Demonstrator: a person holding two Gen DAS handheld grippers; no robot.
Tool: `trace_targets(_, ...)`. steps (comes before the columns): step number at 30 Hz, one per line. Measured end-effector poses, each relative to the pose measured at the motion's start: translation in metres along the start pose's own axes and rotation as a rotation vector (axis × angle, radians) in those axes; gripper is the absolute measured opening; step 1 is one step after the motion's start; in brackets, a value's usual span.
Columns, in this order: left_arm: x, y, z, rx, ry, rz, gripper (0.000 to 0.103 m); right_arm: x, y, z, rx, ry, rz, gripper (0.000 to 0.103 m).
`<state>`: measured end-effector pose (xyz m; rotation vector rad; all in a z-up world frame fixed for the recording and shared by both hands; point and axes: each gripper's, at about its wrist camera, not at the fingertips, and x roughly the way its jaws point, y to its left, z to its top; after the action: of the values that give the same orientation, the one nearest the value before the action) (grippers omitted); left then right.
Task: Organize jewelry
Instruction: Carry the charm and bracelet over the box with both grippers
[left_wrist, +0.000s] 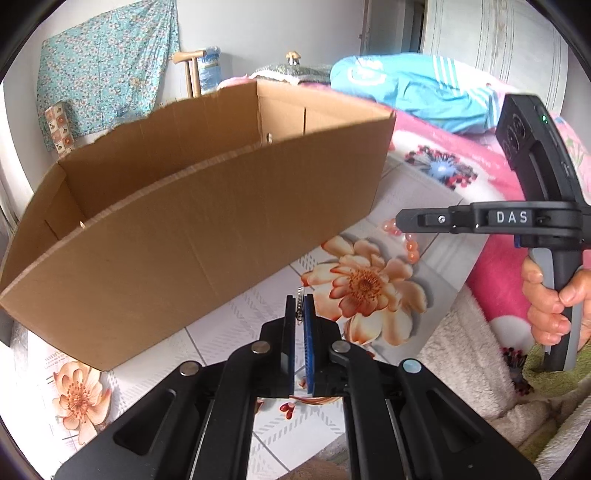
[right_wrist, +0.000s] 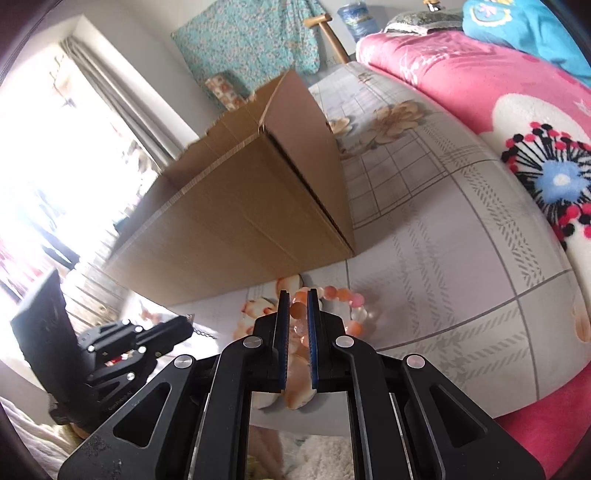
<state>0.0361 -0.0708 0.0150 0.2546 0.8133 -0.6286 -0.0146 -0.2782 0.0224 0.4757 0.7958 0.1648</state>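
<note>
Thin silver metal chain (left_wrist: 300, 295) pinched between closed jaws of left gripper (left_wrist: 300, 306), end poking above blue pads, lifted off floral bedsheet (left_wrist: 229, 325). Peach-pink translucent bead bracelet (right_wrist: 345, 295) clamped in right gripper (right_wrist: 297, 295), jaws closed on beads, rest of loop draped beside fingers. Open brown cardboard box (left_wrist: 207, 221) just beyond both, likely drop-off. Person's hand (left_wrist: 554, 306) grips right handle.
</note>
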Motion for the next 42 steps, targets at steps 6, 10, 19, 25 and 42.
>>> trace_targets(6,-0.030,0.001,0.009,-0.025,-0.071,-0.044,0.004,-0.029,-0.004,0.004,0.055,-0.070,0.115,0.007)
trace_targets(10,-0.055,0.006,0.019,-0.039,-0.128,-0.081,0.004,-0.049,0.004,0.012,0.029,-0.128,0.167,0.007)
trace_targets(19,-0.094,0.033,0.073,-0.029,-0.210,-0.105,0.004,-0.076,0.043,0.060,-0.093,-0.235,0.233,0.007)
trace_targets(25,-0.052,0.069,0.121,-0.089,-0.044,-0.182,0.004,-0.058,0.069,0.103,-0.186,-0.218,0.235,0.007)
trace_targets(42,0.120,0.109,0.145,-0.266,0.572,-0.269,0.004,0.026,0.067,0.127,-0.191,0.000,0.151,0.007)
